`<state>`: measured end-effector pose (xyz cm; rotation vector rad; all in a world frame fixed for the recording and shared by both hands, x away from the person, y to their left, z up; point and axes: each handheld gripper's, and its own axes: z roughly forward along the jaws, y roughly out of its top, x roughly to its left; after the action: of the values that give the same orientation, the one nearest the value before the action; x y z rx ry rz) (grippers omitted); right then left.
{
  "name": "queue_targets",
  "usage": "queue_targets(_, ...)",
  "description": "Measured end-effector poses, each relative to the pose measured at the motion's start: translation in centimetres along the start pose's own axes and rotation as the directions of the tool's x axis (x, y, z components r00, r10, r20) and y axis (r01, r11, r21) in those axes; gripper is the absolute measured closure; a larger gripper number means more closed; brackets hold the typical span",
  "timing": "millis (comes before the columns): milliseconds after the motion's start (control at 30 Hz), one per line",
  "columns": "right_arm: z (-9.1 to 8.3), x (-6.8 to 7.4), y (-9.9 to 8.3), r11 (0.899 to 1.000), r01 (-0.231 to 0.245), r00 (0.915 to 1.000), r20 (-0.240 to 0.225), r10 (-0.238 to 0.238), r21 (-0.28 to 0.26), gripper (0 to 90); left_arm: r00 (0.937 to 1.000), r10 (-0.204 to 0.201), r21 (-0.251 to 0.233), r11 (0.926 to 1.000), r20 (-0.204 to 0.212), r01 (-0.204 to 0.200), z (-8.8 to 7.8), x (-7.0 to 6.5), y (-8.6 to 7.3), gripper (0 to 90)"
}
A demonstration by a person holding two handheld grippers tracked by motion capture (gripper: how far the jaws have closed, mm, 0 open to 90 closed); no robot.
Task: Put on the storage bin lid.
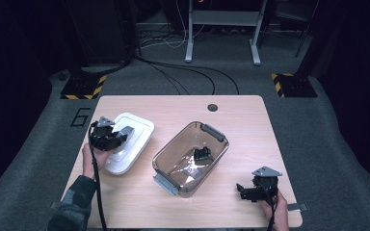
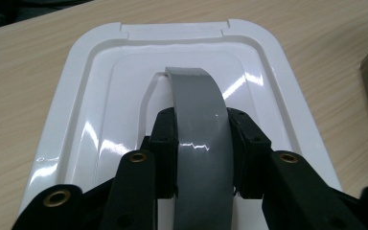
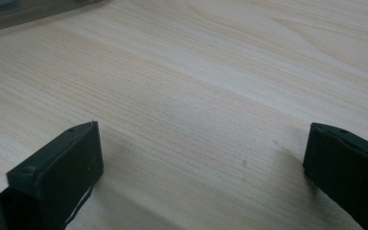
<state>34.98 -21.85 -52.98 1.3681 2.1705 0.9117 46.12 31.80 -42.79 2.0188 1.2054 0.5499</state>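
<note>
A white box lid point(image 1: 131, 141) sits at the table's left, and a grey handle point(image 1: 125, 131) arches over its middle. My left gripper point(image 1: 119, 137) is shut on that handle; in the left gripper view the black pads point(image 2: 165, 143) squeeze the grey handle point(image 2: 199, 134) from both sides above the glossy lid point(image 2: 96, 115). A clear plastic box point(image 1: 191, 156) with grey end latches stands in the middle with a small black object point(image 1: 202, 154) inside. My right gripper point(image 1: 243, 191) rests open near the front right edge, bare wood between its fingers point(image 3: 60, 167).
The wooden table point(image 1: 241, 125) has a dark round hole point(image 1: 212, 107) near its far edge. Beyond it, the grey floor carries cables, black stand bases with yellow-striped corners point(image 1: 83, 87) and a metal frame's legs point(image 1: 222, 29).
</note>
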Motion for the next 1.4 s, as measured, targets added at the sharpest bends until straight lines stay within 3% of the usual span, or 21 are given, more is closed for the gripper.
queue_targets(100, 0.0, 0.0, 0.0, 1.0, 0.0, 1.0, 0.0, 0.0, 0.0, 0.0, 0.9999, -0.008, -0.001, 1.0, 0.01, 0.008, -0.2, 0.0, 0.4, 67.2)
queue_targets(533, 0.0, 0.0, 0.0, 1.0, -0.003, 1.0, 0.001, 0.003, 0.001, 0.0, 0.9991, 0.035, -0.011, 0.9993, 0.024, -0.035, -1.7, -0.6, 2.5, 67.2)
queue_targets(667, 0.0, 0.0, 0.0, 1.0, -0.003, 1.0, 0.002, 0.003, 0.001, 0.0, 0.9989, 0.028, -0.016, 0.9995, 0.037, -0.027, -2.1, -0.7, 2.9, 67.2)
queue_targets(1400, 0.0, 0.0, 0.0, 1.0, 0.001, 1.0, 0.002, -0.001, 0.0, 0.0, 0.9944, 0.076, -0.065, 0.9954, 0.074, -0.071, -4.4, -2.8, 6.0, 67.2)
